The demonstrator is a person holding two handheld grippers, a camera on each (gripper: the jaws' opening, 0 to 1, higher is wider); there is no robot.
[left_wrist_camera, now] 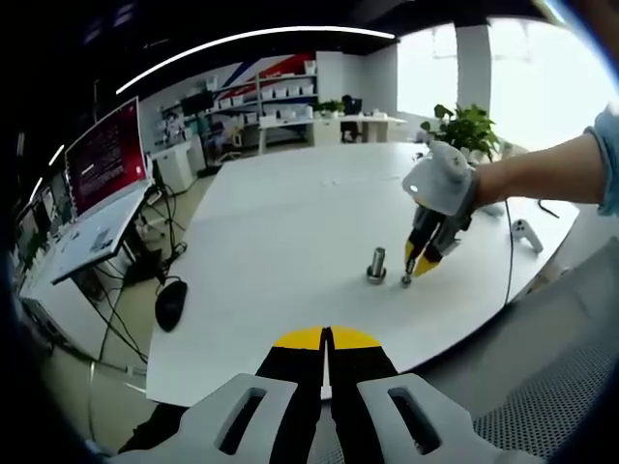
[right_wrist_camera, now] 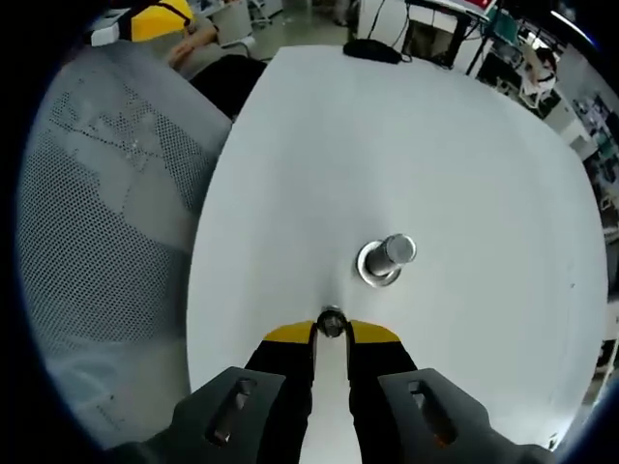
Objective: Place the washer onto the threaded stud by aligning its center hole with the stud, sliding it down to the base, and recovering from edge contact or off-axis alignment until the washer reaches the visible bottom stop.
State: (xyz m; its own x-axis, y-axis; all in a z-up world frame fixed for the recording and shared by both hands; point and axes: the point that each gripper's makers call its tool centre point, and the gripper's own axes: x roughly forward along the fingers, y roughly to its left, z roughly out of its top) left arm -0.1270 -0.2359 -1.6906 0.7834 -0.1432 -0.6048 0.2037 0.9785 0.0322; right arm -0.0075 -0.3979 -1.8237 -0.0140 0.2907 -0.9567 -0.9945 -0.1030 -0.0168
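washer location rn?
In the right gripper view the washer is pinched at the right gripper tips, low over the white table, just short of the stud.

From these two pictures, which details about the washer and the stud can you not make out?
- Washer: right gripper view, pinched at the right gripper tips, which cover its rim; center hole unclear.
- Washer: left gripper view, too small to tell whether it touches the table.
- Stud threads: too small and blurred in both views.
- Stud base: partly covered by the stud itself.
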